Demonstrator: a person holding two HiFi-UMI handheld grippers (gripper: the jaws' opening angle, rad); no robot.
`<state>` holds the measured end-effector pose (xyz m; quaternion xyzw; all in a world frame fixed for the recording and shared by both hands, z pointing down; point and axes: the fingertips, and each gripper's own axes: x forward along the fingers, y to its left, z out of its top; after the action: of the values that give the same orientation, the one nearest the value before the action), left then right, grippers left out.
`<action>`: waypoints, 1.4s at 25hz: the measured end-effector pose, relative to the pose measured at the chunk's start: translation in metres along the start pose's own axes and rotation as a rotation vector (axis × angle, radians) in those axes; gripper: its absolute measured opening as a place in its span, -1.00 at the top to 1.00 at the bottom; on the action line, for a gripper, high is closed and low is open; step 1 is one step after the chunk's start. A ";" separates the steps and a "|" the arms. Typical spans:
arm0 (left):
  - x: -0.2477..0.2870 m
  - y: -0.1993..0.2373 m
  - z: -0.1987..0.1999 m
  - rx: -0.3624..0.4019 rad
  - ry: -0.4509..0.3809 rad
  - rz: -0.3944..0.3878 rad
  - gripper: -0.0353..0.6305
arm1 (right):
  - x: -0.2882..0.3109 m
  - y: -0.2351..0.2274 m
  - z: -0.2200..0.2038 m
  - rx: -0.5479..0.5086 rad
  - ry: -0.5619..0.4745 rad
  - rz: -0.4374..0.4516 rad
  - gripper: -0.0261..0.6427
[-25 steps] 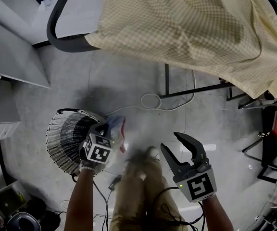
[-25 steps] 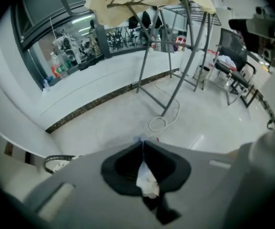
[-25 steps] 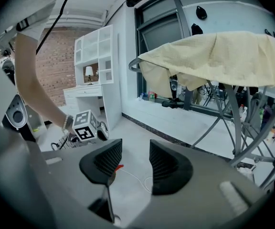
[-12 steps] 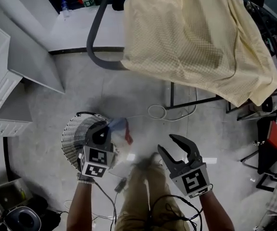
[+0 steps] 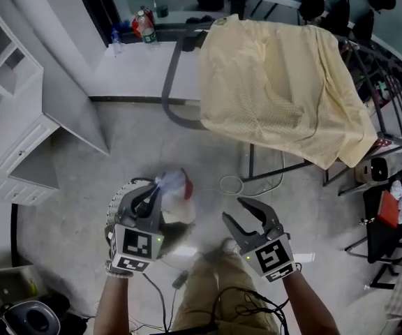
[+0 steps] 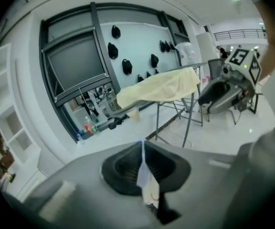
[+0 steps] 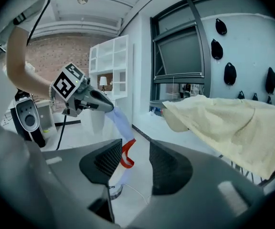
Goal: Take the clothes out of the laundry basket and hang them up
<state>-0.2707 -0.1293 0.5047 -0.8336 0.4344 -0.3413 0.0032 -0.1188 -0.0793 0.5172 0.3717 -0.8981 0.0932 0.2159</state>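
My left gripper (image 5: 153, 192) is shut on a pale blue and white garment (image 5: 174, 185) with a red strap, held up above the round wire laundry basket (image 5: 119, 199). In the left gripper view a thin fold of the garment (image 6: 145, 178) is pinched between the jaws. My right gripper (image 5: 247, 213) stands open and empty to the right of it. In the right gripper view the garment (image 7: 120, 128) hangs from the left gripper (image 7: 105, 107), beyond the open jaws. A yellow checked cloth (image 5: 278, 89) is draped over the drying rack (image 5: 386, 93) ahead.
A white shelf unit (image 5: 9, 110) stands at left. Bottles (image 5: 142, 25) sit on the white ledge behind. A coiled cable (image 5: 233, 185) lies on the floor by the rack's legs. A dark stand with red and white items (image 5: 389, 211) is at right. The person's legs (image 5: 215, 285) are below.
Both grippers have risen. The left one has lifted the garment up out of the basket. The head view has tilted up and shows more of the rack and the shelf.
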 end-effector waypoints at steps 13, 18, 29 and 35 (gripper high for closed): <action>-0.104 0.069 0.134 0.196 -0.204 0.113 0.86 | -0.019 0.018 0.081 -0.052 -0.067 0.006 0.38; -0.137 0.079 0.177 0.279 -0.264 0.144 0.86 | -0.020 0.018 0.106 -0.043 -0.114 0.022 0.38; -0.187 0.087 0.245 0.415 -0.372 0.198 0.86 | -0.008 0.004 0.148 -0.124 -0.144 0.059 0.38; -0.218 0.094 0.277 0.443 -0.442 0.232 0.86 | 0.027 0.018 0.133 -0.058 -0.111 0.165 0.38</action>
<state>-0.2653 -0.1102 0.1398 -0.8113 0.4306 -0.2358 0.3174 -0.1905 -0.1269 0.4111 0.2946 -0.9386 0.0640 0.1681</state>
